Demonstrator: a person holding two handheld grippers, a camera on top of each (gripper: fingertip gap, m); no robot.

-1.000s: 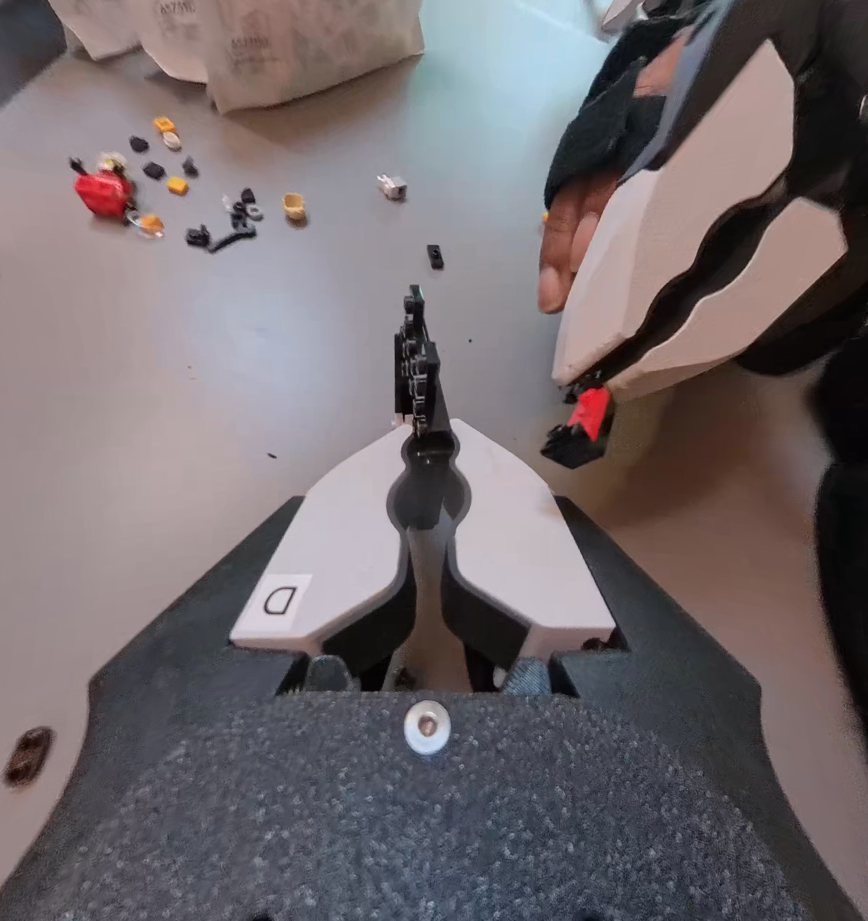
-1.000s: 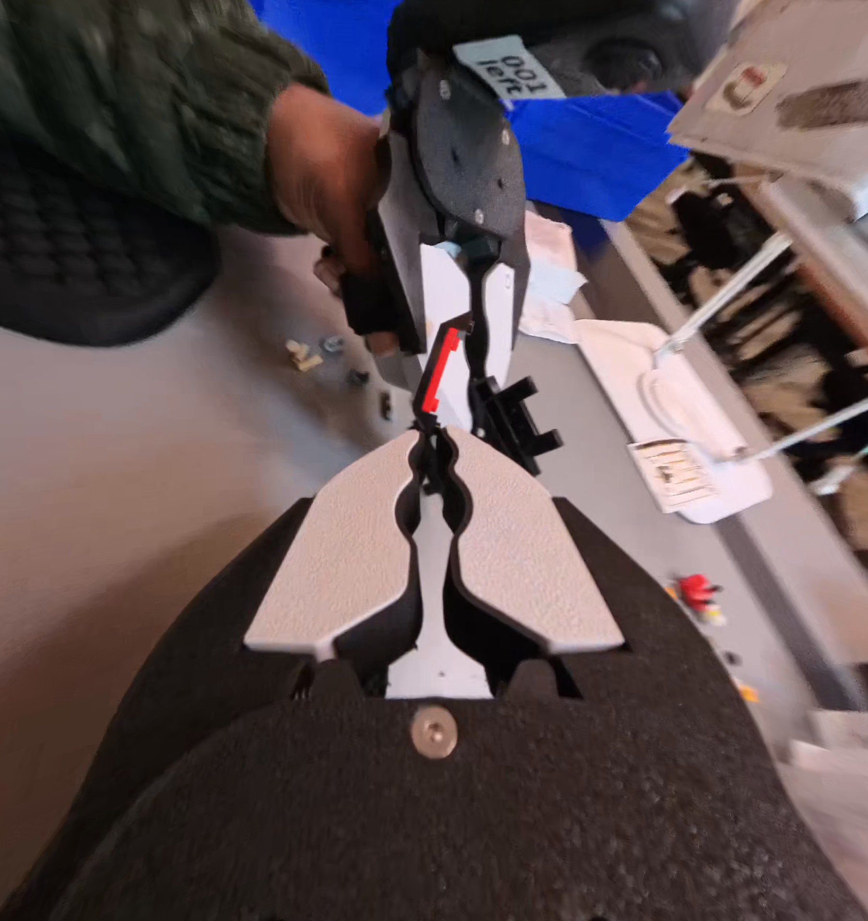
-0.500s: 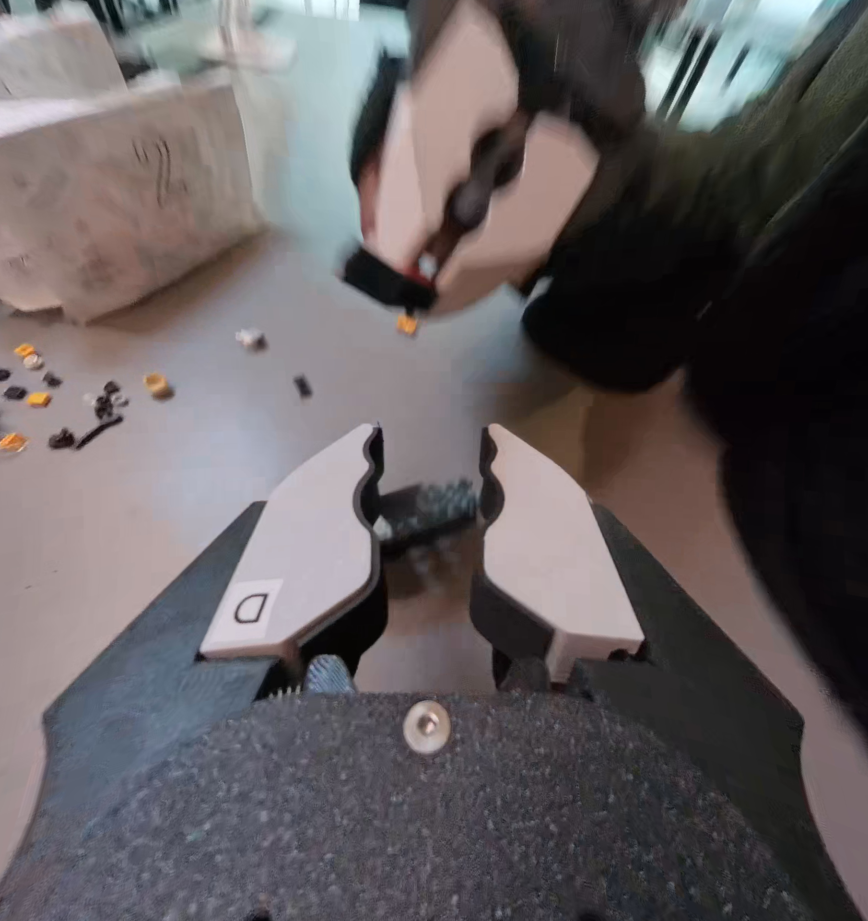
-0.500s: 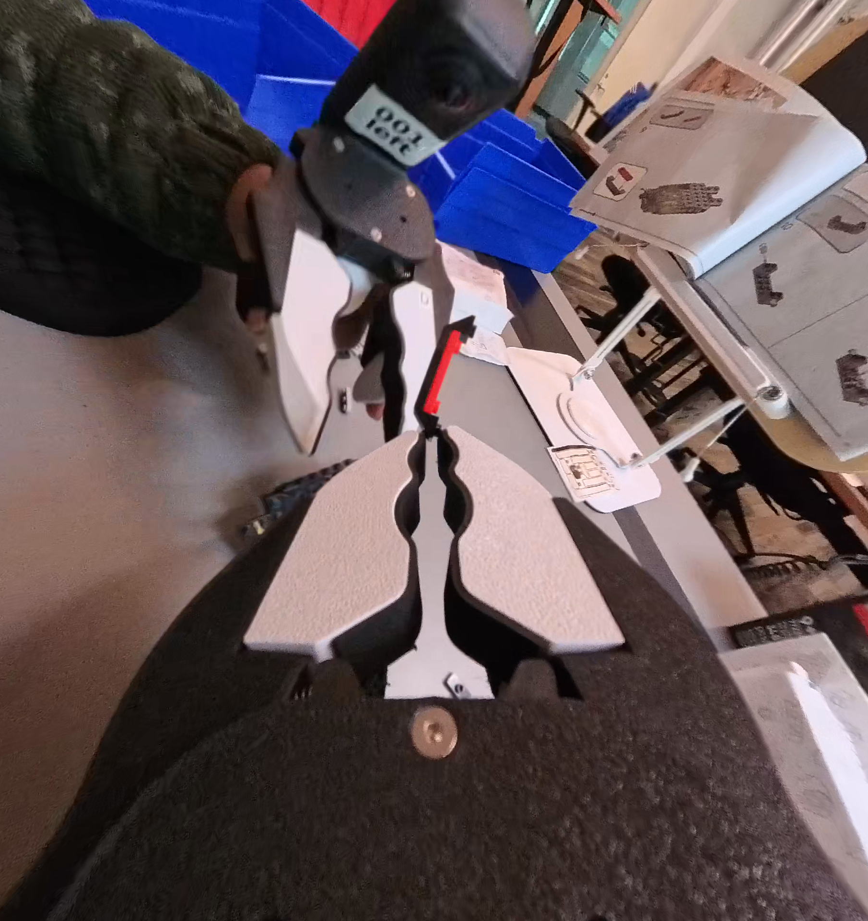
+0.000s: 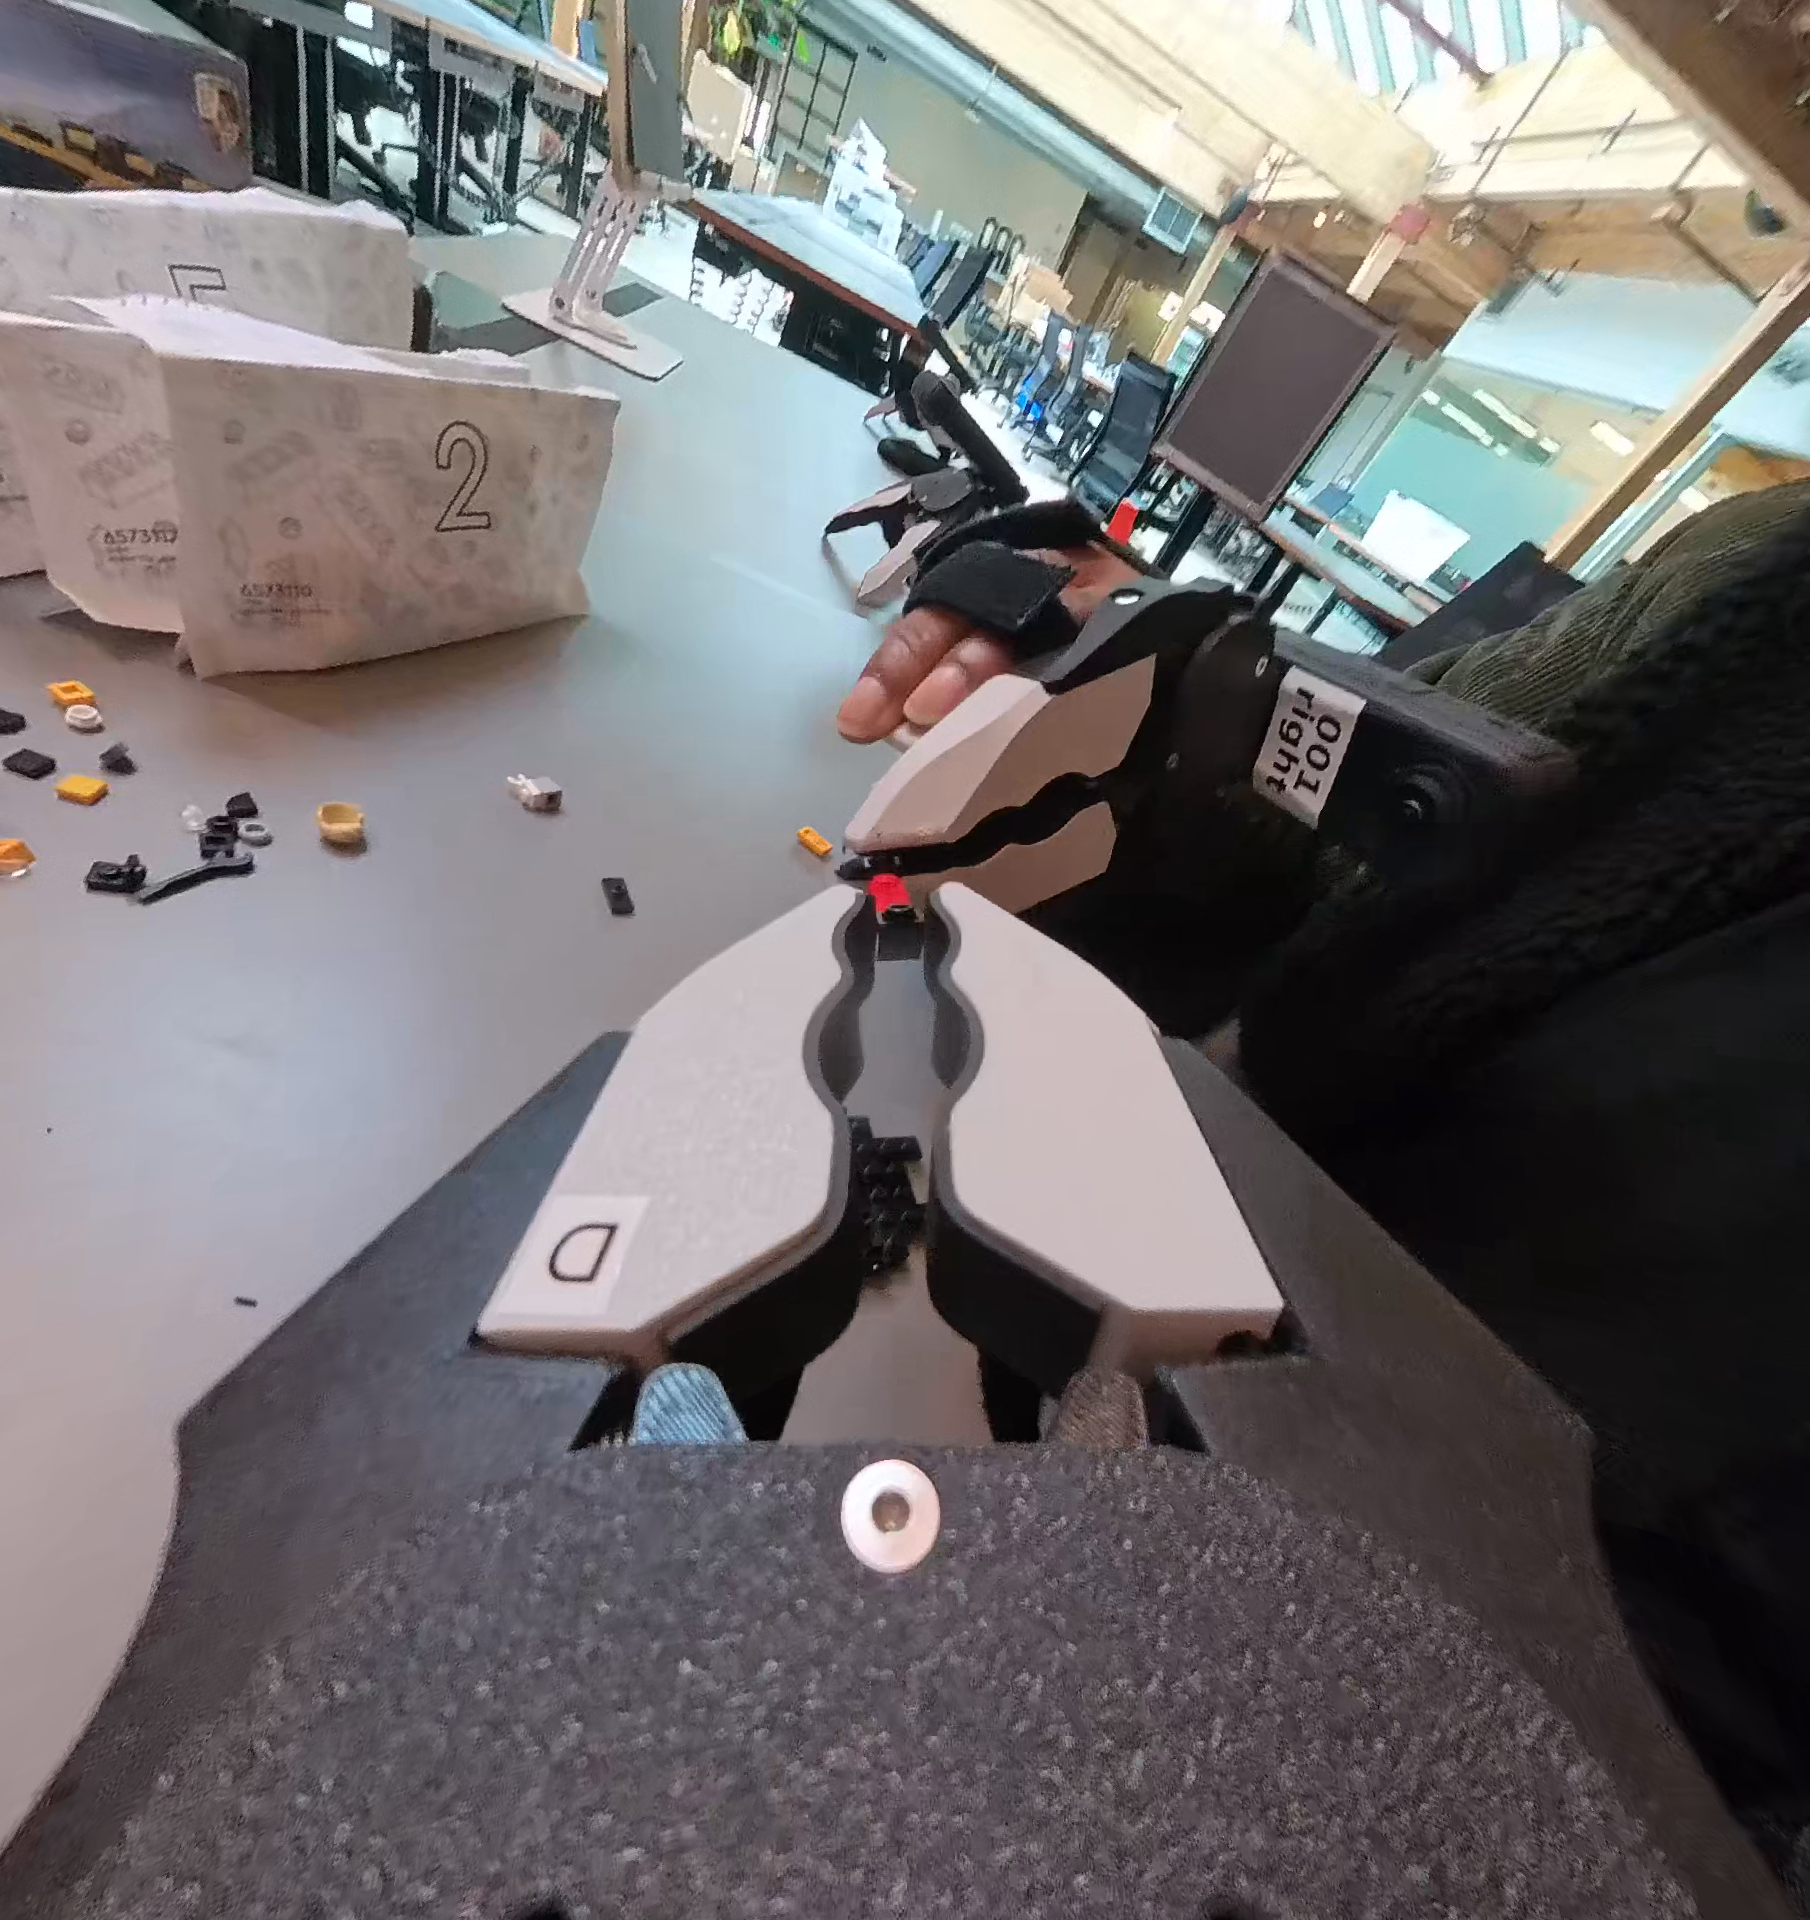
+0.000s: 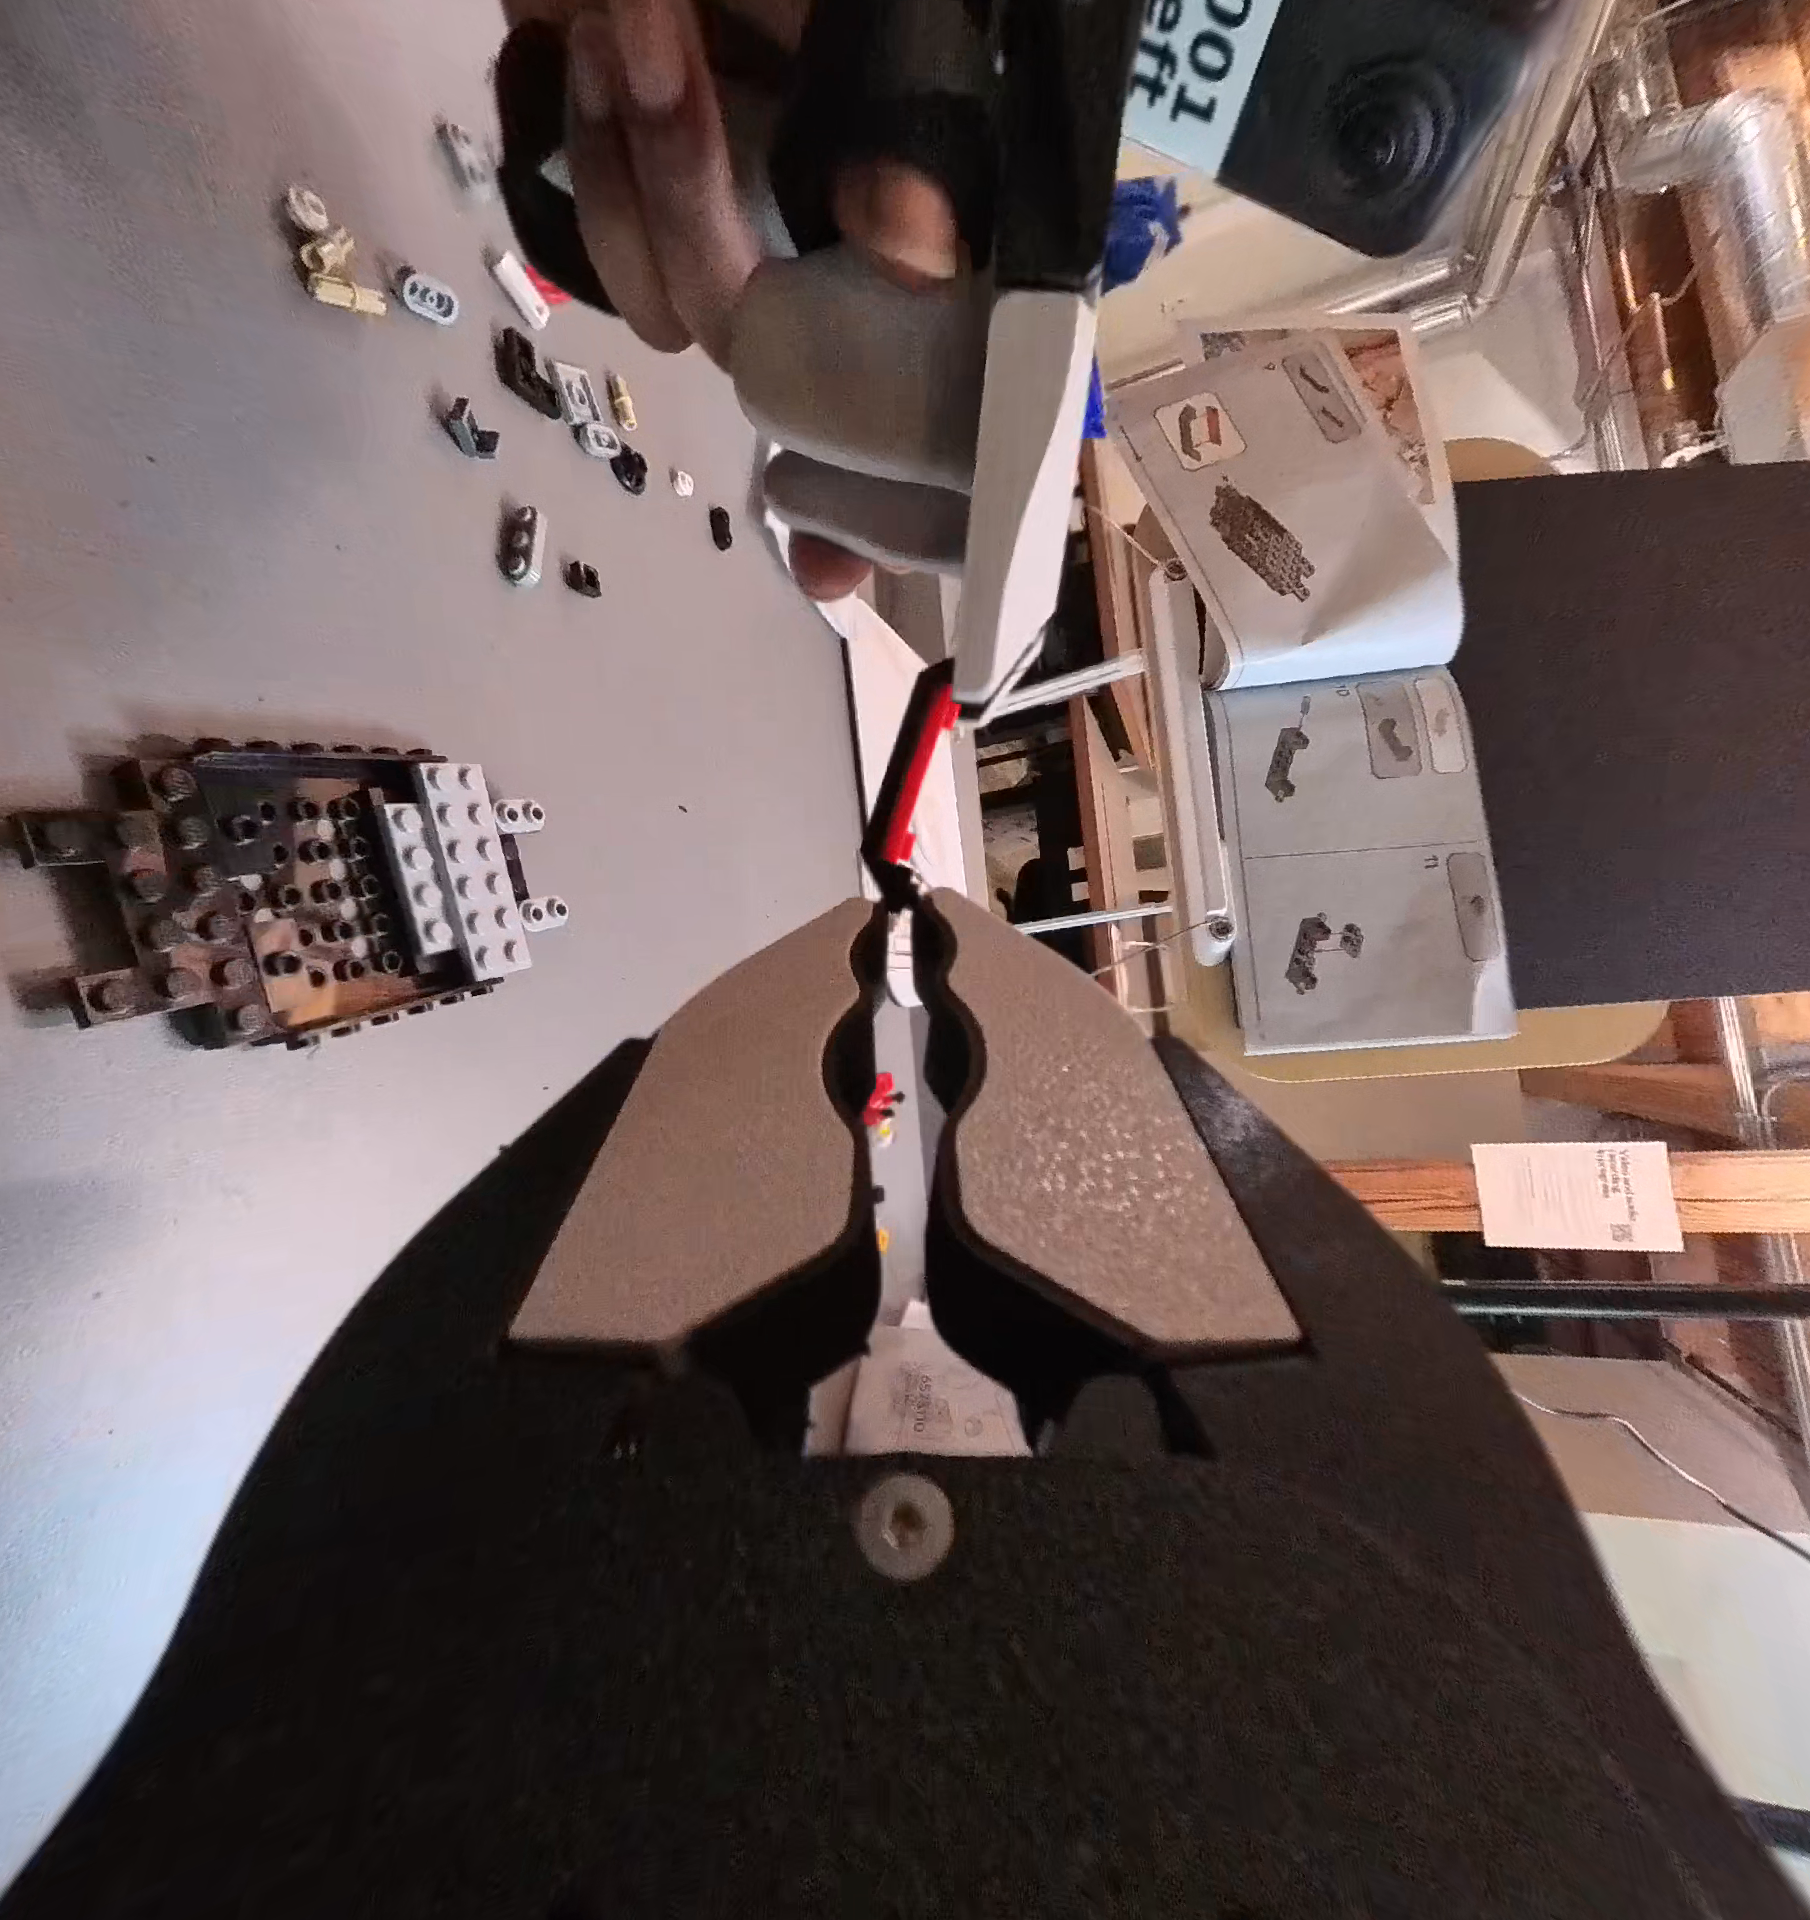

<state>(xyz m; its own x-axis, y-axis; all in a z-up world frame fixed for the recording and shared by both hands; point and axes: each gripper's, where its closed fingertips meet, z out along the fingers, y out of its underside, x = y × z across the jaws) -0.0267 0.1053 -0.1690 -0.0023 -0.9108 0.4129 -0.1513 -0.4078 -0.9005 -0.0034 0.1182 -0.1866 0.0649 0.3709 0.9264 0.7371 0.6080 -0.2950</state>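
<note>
Overall, a smooth matte grey table (image 5: 257, 1039) carries everything. Crinkled white paper bags (image 5: 361, 520) stand at its far left; an open instruction booklet (image 6: 1327, 665) rests on a stand beyond its edge. A studded brick assembly (image 6: 277, 883), black plates with grey bricks on top, lies flat on the table. Loose small bricks (image 5: 101, 810), black, orange and tan, are scattered near the bags. Both grippers have flat grey textured fingers with wavy inner edges. Right gripper (image 6: 893, 906): fingertips clenched on one end of a thin red-and-black strip piece (image 6: 911, 779). Left gripper (image 5: 885, 902): fingertips closed on its other end.
</note>
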